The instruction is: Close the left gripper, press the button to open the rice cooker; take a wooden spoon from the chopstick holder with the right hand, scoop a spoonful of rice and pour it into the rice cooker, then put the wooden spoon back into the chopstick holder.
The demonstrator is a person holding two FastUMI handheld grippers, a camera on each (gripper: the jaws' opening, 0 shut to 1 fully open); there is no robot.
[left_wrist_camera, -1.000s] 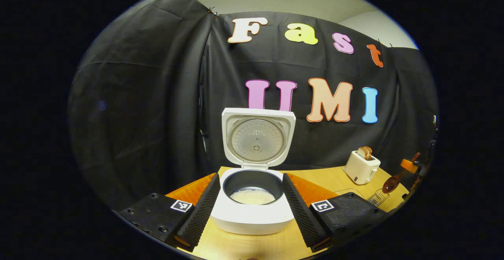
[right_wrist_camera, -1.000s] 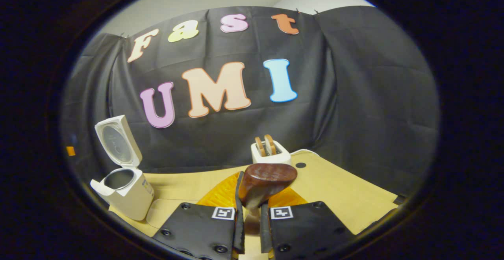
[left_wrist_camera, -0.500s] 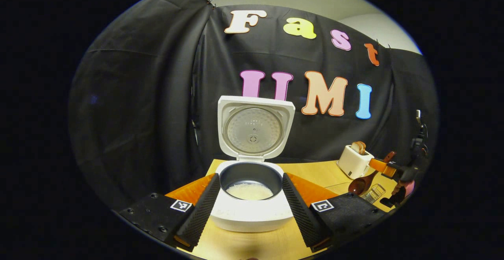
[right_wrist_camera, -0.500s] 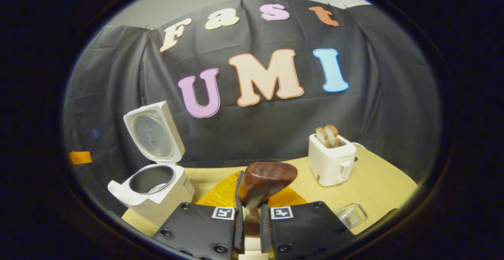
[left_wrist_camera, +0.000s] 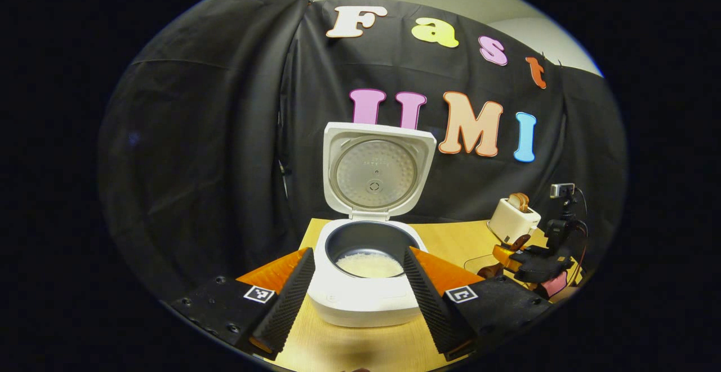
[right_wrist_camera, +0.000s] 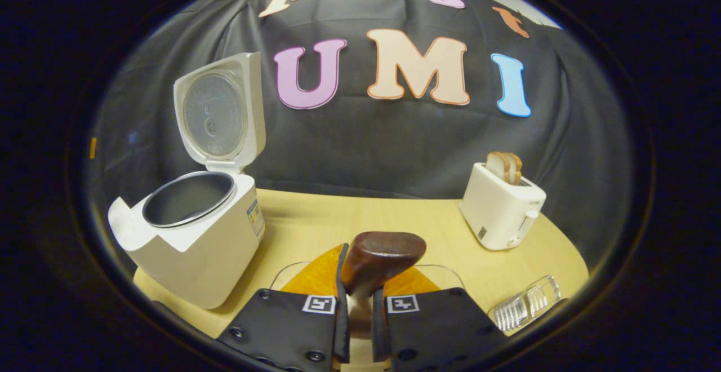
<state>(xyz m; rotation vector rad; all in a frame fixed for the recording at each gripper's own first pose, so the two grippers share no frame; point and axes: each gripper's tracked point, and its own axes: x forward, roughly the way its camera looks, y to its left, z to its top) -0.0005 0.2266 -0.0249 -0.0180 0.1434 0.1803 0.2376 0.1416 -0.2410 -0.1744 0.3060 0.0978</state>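
Right gripper was clamped on the spoon: both fingers pressed its handle, dark bowl sticking up just past the tips. Bowl pointed forward over the table; couldn't tell if it carried rice. A low clear dish rim sat right under the spoon. Ribbed clear holder lay near the table edge, to the right in the right gripper view. Cooker stood to the left there, lid swung up, pot exposed. Toaster with bread sat further back on the right, well apart from the cooker.

Left gripper was spread wide, holding nothing, one finger either side of the cooker front in its view; contact unclear. Rice covered the pot bottom. Lid upright behind the pot. Off to the right in the left gripper view, the right gripper showed low over the table near the toaster, spoon in it.
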